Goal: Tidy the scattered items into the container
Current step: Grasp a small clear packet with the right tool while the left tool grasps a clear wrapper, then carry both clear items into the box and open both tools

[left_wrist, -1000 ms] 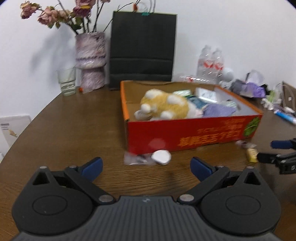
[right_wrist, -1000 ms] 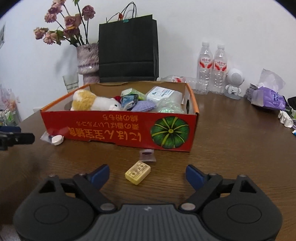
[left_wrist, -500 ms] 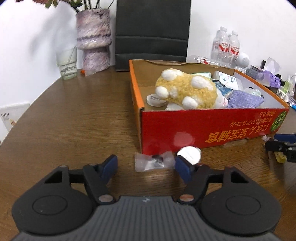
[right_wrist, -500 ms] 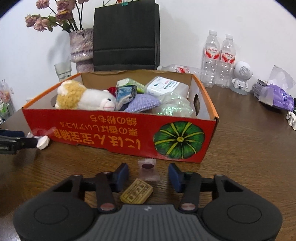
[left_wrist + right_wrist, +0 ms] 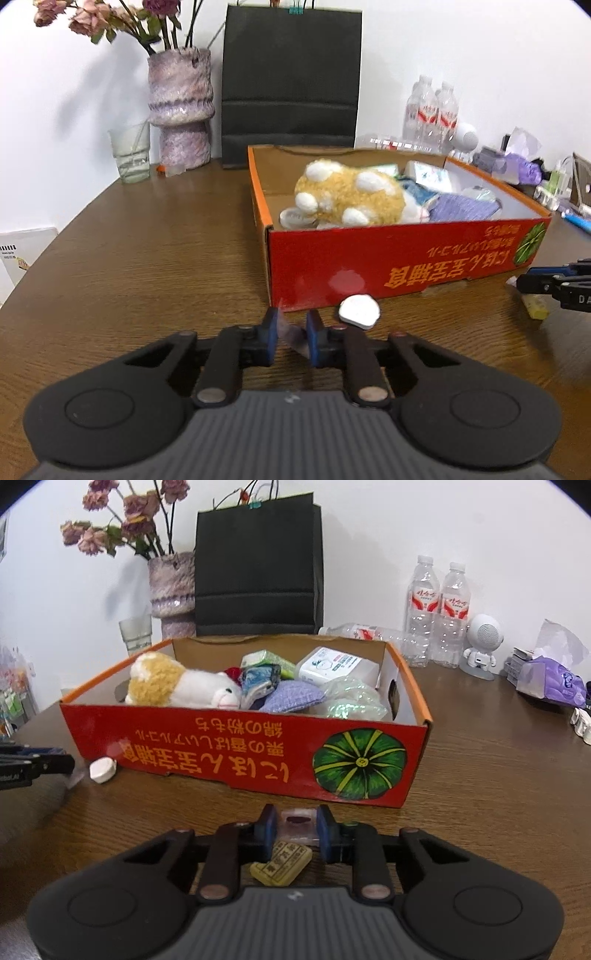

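Both tools share one build. The left gripper [image 5: 289, 334] has matte black linkage arms, blue pads [image 5: 270, 328], round metal pivot pins, two circular black housings and a ribbed grey centre panel at the bottom of the frame. The right gripper [image 5: 295, 827] looks identical.

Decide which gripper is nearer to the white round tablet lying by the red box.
Left. The left gripper is beside the white round tablet, shut on a clear packet. The right gripper is farther along the red box.
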Motion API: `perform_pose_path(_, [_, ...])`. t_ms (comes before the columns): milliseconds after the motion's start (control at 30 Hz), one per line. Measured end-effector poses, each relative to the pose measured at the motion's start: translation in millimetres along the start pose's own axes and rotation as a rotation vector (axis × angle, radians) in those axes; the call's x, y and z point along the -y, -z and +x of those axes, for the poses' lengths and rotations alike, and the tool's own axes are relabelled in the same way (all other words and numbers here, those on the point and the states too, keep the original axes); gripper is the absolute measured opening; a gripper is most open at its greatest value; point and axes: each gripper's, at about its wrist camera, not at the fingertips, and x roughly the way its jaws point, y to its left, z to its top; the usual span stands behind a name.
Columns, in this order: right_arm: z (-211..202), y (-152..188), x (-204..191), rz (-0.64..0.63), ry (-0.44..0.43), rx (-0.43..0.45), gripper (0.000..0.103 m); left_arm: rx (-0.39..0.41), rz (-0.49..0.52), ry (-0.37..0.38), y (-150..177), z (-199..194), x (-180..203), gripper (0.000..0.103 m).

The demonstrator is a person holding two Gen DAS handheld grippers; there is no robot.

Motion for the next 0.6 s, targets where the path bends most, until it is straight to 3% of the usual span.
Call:
perform_pose_path(333, [-43,3,1,0.033,-0.044,0.083,0.022,0.124,-0.035,0.065,-2,-57,2,0.01])
perform_pose_path(467, [-69,-19,-6,0.002,-0.085,0.168,0.022,0.224,0.002,0.104,-27,-82,11,0.01])
perform_pose_path(600, [-81,-54,-16,-0.033,-0.108,0.261,0.022,0.283,-0.013,0.152,-64,-80,21,0.01])
